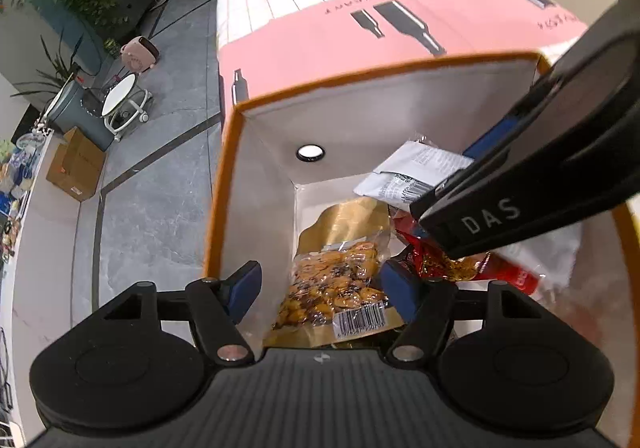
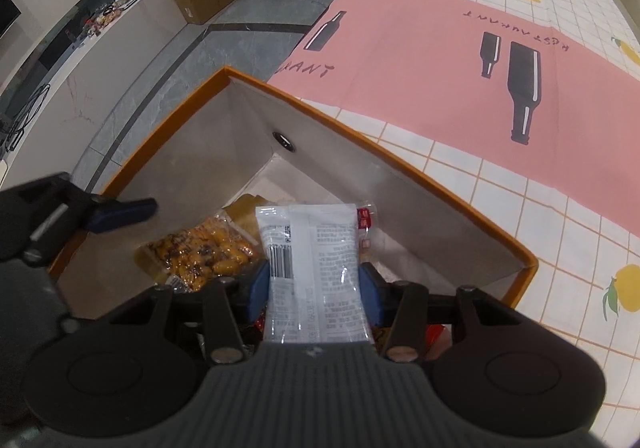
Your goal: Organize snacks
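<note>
Table covered by a tablecloth (image 2: pixel 420 60) with a pink band, black bottle silhouettes and a white grid printed with yellow fruit; grey tiled floor (image 1: pixel 160 176) alongside. At the table's edge stands an open orange-rimmed box (image 2: pixel 400 164) with pale inner walls and a round eyelet in one wall. Left gripper (image 1: pixel 320 290), poised over the box opening, fingers spread wide with nothing between them. Right gripper (image 2: pixel 314 290), also over the box, fingers closed narrowly on a white snack packet (image 2: pixel 316 268) with a barcode and printed text, the packet held upright above the interior. On the box floor lies a clear packet of orange-brown snacks (image 1: pixel 336 288) with a gold backing; just beside it, a red wrapper (image 1: pixel 436 260), partly hidden under the right gripper.
</note>
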Action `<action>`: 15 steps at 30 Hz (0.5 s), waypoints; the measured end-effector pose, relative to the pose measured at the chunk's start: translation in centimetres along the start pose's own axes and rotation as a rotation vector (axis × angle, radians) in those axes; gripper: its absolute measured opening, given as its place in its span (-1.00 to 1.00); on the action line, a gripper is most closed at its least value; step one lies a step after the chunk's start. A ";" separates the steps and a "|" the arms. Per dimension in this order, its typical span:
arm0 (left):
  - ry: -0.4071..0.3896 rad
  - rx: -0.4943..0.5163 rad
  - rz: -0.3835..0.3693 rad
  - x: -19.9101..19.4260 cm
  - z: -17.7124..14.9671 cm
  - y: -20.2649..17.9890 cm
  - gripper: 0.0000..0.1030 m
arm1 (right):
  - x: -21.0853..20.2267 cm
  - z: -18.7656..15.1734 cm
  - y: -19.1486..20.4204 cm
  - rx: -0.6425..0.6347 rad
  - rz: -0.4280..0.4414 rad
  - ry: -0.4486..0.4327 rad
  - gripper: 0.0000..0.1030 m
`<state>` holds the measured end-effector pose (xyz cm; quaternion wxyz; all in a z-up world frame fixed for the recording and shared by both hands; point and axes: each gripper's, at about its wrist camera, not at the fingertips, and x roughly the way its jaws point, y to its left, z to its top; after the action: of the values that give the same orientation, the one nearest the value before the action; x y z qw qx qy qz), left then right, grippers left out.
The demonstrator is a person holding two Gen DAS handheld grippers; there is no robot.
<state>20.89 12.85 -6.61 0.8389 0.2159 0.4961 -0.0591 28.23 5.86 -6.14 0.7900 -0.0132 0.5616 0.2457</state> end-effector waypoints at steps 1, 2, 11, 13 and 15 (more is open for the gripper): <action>-0.004 -0.010 -0.008 -0.5 0.0 0.2 0.63 | 0.0 0.0 0.0 0.003 -0.001 0.002 -0.07; -0.008 -0.019 -0.015 -0.9 0.1 0.3 0.64 | -0.1 0.1 0.0 0.006 -0.001 0.005 -0.03; -0.068 -0.118 -0.036 -5.4 0.3 0.5 0.66 | -4.7 0.2 0.5 -0.003 0.017 -0.076 0.23; -0.105 -0.114 -0.012 -6.8 0.3 0.1 0.66 | -6.5 -0.2 0.4 -0.015 0.010 -0.113 0.24; -0.148 -0.113 0.014 -8.4 0.3 -0.1 0.66 | -8.5 -0.5 0.1 -0.020 0.002 -0.152 0.29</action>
<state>16.86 11.67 0.71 0.8844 0.1666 0.4340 -0.0408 25.60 2.61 1.27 0.8299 -0.0016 0.4975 0.2524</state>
